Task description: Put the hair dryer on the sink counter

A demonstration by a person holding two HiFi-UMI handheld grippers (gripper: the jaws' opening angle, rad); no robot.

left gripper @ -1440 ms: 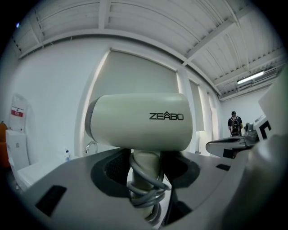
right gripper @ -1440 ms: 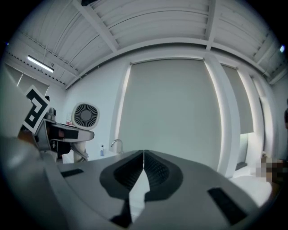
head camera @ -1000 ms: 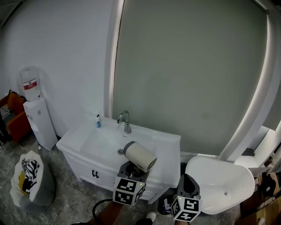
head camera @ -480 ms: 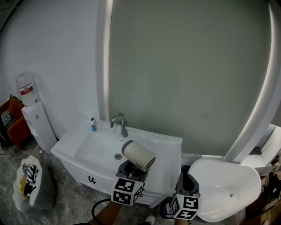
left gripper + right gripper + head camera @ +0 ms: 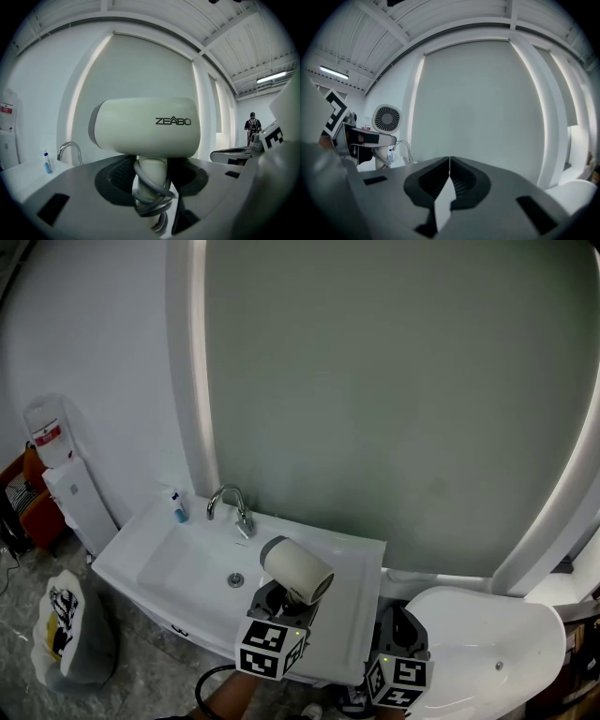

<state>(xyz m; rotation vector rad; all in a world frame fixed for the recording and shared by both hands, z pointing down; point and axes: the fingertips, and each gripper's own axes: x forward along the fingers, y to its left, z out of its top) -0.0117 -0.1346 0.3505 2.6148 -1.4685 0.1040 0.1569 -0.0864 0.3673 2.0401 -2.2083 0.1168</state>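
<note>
One hair dryer (image 5: 145,126) sits in left tongs (image 5: 151,187).

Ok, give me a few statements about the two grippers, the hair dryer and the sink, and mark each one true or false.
1. The left gripper has its jaws clamped on the handle of the hair dryer. True.
2. The right gripper holds the dryer's cord. False: the right gripper has its jaws together on nothing, and the cord is wound round the handle.
3. The hair dryer lies flat on the counter. False: it is held up in the left gripper, not resting on the sink counter.
4. A small blue bottle stands on the counter near the faucet. True.
</note>
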